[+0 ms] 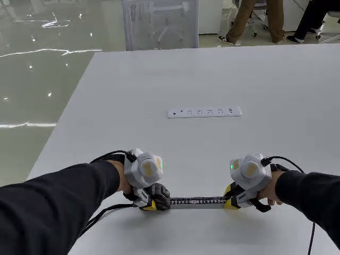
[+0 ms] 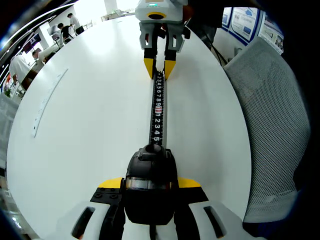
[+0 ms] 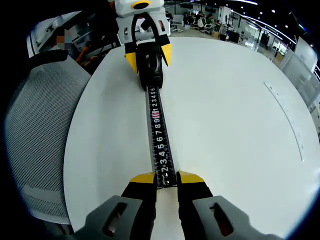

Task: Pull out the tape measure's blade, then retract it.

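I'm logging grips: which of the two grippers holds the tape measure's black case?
The left gripper: its jaws clamp the black case, whereas the right gripper pinches the end of the blade.

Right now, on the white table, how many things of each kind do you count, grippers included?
Tape measure, blade pulled out: 1
Power strip: 1
Grippers: 2, the left gripper and the right gripper, both shut on the tape measure
Total: 4
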Available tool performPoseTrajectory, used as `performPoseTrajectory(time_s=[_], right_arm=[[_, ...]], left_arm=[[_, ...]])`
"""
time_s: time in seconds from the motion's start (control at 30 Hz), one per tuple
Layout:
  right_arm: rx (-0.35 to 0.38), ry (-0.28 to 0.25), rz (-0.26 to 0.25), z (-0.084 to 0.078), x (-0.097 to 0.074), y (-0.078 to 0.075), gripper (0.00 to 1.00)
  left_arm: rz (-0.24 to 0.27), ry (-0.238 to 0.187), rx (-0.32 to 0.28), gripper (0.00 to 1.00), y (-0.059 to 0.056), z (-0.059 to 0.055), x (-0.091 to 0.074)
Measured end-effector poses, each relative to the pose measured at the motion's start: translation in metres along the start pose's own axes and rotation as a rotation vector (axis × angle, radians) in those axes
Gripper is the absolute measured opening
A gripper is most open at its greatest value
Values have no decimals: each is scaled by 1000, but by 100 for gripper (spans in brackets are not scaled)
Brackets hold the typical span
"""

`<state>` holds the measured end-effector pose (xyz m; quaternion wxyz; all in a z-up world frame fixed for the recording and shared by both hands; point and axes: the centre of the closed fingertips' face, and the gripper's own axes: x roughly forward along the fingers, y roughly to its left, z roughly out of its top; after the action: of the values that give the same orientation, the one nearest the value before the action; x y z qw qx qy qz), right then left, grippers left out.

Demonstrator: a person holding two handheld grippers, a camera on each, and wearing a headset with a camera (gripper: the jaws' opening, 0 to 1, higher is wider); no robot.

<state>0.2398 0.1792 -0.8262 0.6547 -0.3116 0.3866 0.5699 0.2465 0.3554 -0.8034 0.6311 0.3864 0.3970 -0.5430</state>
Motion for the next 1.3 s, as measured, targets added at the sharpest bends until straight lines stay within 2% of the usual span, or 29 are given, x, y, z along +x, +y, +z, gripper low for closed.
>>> performPoseTrajectory(time_s=[1.3], right_arm=[[16,29,-25,-37,-23,-6,11]], left_arm=[[5,0,0,34,0,1,1]])
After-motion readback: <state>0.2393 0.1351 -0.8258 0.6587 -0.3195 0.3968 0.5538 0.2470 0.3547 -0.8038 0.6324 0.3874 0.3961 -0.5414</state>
